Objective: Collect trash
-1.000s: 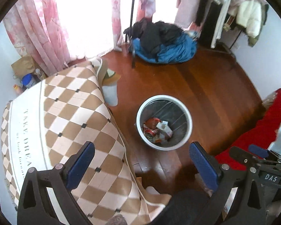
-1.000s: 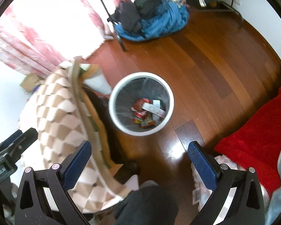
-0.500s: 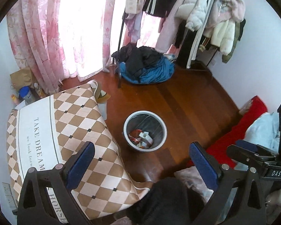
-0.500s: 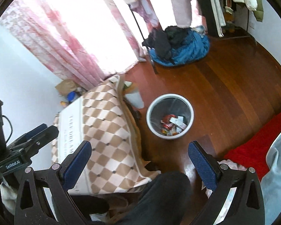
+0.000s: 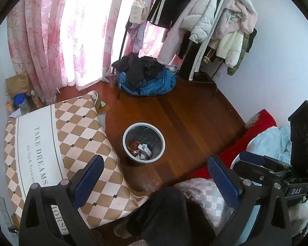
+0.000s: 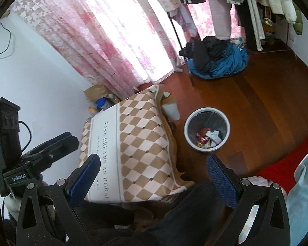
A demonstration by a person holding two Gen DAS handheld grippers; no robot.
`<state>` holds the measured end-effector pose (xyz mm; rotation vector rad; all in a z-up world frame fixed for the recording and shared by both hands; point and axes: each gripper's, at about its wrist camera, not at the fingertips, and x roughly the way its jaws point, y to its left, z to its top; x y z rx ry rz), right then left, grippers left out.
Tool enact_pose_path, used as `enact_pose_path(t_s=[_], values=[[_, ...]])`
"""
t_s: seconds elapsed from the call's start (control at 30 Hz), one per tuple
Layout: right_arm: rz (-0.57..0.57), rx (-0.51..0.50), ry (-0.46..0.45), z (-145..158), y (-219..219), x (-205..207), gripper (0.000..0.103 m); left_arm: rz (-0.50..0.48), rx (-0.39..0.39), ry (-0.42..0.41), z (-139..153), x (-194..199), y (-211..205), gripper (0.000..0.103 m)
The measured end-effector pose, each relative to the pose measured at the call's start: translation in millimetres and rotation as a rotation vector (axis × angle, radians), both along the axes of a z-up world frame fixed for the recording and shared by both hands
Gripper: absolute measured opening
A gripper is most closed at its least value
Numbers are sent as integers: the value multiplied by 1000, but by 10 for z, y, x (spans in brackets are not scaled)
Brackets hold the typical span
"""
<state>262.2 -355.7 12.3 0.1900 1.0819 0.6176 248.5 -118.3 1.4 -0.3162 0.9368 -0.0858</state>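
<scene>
A round grey waste bin point(image 5: 126, 134) point(image 6: 186, 123) stands on the wooden floor, with red and white wrappers point(image 5: 140, 148) point(image 6: 208, 136) lying in its bottom. My left gripper point(image 5: 155, 174) hangs high above and nearer than the bin, open, nothing between its blue pads. My right gripper point(image 6: 154, 173) is likewise raised and open, empty, with the bin beyond its right finger. Each gripper also shows at the edge of the other's view.
A low table under a tan checked cloth point(image 5: 51, 143) point(image 6: 137, 143) stands left of the bin. A red blanket point(image 5: 236, 149) lies at right. A blue and black clothes pile point(image 5: 147, 78) and a coat rack point(image 5: 205, 20) stand by pink curtains point(image 5: 61, 30). A person's dark trouser leg point(image 5: 164, 215) is below.
Both grippers have risen and pulled back from the bin, which now looks smaller and farther. More of the curtains, coat rack and table cloth has come into view. Both stayed open.
</scene>
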Motion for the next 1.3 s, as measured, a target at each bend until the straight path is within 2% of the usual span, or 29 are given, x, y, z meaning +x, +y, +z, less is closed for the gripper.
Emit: enact_pose_path(t_s=[0.77, 1.3], values=[[28, -35, -12, 191, 103, -89, 103, 23, -7, 4, 74, -73, 58, 103], [32, -40, -5, 168, 92, -99, 103, 6, -47, 13, 61, -129, 56, 103]])
